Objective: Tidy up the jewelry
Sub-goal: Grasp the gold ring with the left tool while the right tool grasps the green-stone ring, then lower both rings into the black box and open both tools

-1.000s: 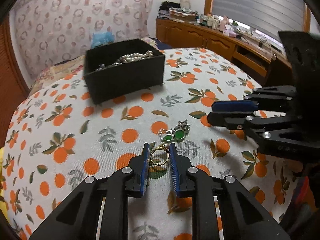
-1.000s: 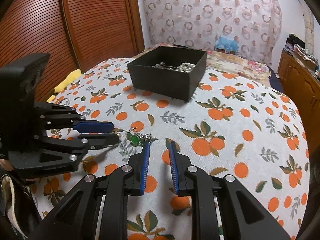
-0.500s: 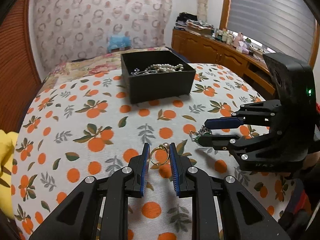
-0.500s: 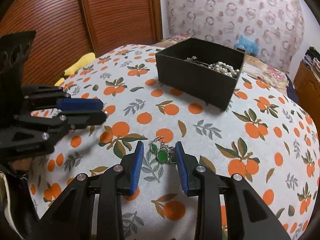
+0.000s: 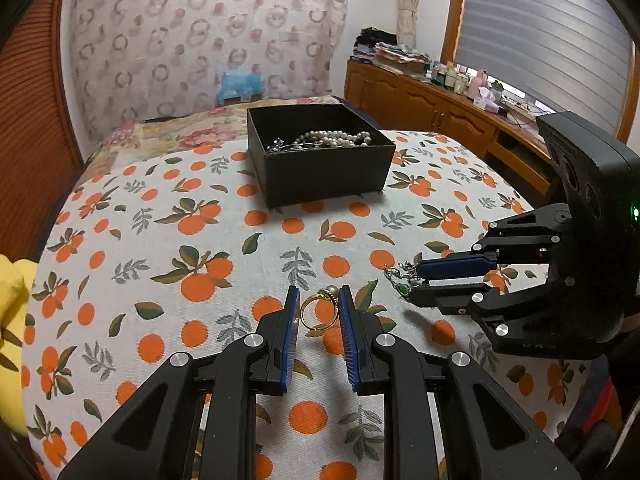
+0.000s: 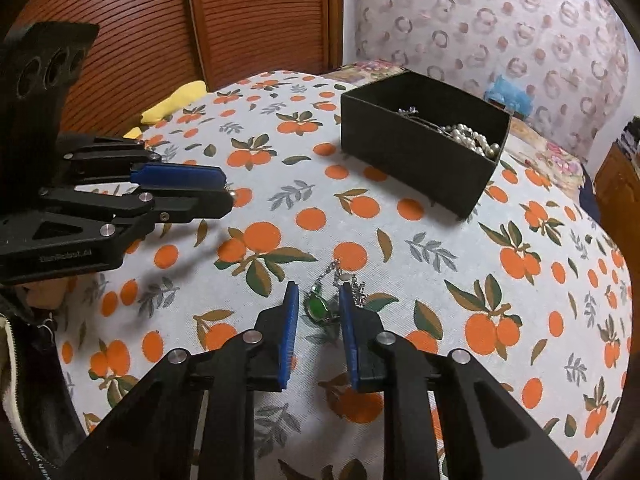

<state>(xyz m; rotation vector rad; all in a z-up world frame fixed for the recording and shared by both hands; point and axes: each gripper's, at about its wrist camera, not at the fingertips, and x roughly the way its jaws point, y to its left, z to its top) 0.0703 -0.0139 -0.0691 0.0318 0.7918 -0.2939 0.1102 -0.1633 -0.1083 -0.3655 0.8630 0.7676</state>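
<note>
Your left gripper [image 5: 319, 300] sits low over the orange-print cloth [image 5: 160, 240], its jaws parted with a gold ring [image 5: 316, 312] between the blue pads. Neither pad clearly touches the ring, so you hold nothing there. The ring lies nearly flat on the cloth, its pearl-like bead [image 5: 331, 291] pointing away from you toward the box. To the left of that gripper the cloth runs bare out to the rounded edge, where a yellow fabric [image 5: 10, 300] lies just past it.

Straight ahead, well apart from the ring, the black box [image 5: 320, 176] stands open-topped with a pearl strand [image 5: 336, 138] and a silver piece inside. The stretch of cloth between ring and box holds no other object.

To the right, your right gripper [image 6: 318, 300] is also parted, straddling a green-stone earring [image 6: 318, 306] lying on the cloth. Its chain [image 6: 332, 270] runs forward from the stone, long axis roughly along the fingers, and a second silver dangle [image 6: 360, 290] lies just beside the right pad. No pad visibly presses the stone. In the right wrist view the box corner faces you at upper right, with bare cloth on the way to it. The wooden cabinet [image 5: 432, 108] stands beyond the table's right edge.
</note>
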